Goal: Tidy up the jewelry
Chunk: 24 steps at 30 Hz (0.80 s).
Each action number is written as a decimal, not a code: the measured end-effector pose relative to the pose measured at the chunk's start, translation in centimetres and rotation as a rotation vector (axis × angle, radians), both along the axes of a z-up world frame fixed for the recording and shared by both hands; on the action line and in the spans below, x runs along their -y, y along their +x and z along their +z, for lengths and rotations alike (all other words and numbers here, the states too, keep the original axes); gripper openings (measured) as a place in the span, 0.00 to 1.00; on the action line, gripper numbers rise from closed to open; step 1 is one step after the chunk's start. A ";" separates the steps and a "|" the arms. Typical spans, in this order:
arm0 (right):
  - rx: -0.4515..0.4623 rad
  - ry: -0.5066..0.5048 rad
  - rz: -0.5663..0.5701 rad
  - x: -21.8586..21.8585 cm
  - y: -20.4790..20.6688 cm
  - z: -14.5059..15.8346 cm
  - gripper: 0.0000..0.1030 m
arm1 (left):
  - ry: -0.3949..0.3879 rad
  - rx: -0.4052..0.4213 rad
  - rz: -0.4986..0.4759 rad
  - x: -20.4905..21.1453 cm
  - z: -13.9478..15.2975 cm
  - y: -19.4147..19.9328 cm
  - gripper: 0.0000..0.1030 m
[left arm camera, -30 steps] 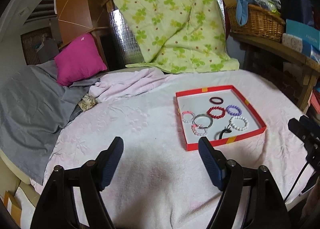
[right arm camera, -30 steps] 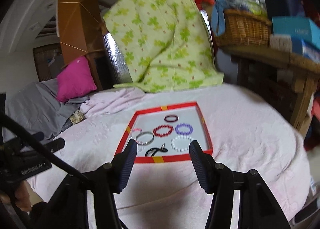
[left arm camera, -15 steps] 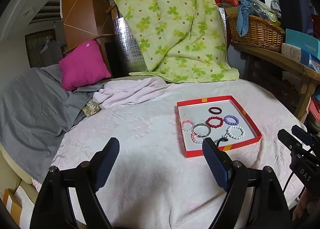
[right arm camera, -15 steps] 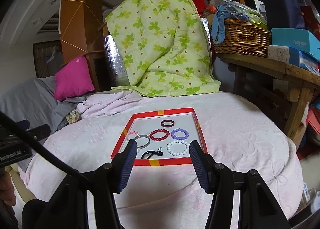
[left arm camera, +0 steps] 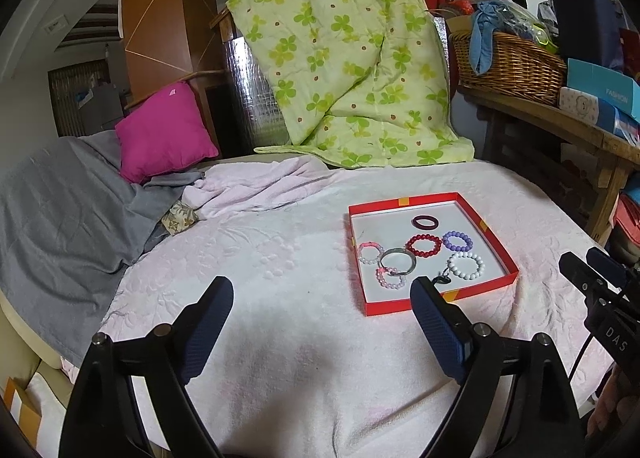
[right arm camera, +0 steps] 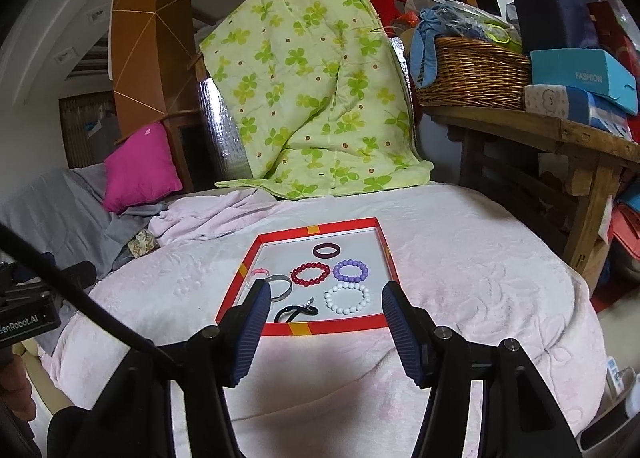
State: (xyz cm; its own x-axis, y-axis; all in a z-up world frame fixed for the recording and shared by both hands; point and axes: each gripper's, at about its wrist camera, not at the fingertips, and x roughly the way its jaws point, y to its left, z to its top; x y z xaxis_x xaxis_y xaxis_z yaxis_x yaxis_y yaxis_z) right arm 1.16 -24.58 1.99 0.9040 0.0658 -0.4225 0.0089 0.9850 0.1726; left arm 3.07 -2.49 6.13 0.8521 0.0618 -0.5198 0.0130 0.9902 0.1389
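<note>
My left fingers (left arm camera: 320, 322) have just been spreading wider with nothing between them; my right fingers (right arm camera: 322, 322) likewise. The bracelets lie in the red tray (right arm camera: 340, 326) on the bed, light, slippery; I'd pinch the white bracelet (right arm camera: 347, 298) across its bead band.

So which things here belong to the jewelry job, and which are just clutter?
Job: red tray; red bead bracelet; purple bead bracelet; white bead bracelet; dark bangle; silver bangle.
Clutter: pink cushion; green quilt; wicker basket.
</note>
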 end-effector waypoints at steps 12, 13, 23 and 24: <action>-0.004 -0.007 -0.012 0.7 -0.4 -0.1 0.61 | -0.007 0.005 -0.012 0.4 0.0 -0.2 0.88; -0.003 -0.007 -0.012 0.8 -0.4 -0.1 0.61 | -0.007 0.004 -0.013 0.4 0.0 -0.2 0.88; -0.006 -0.014 -0.010 0.6 -0.4 -0.2 0.62 | -0.009 -0.001 -0.021 0.4 0.0 -0.2 0.88; -0.006 -0.015 -0.007 0.6 -0.3 -0.2 0.62 | -0.013 -0.003 -0.019 0.3 0.0 -0.2 0.88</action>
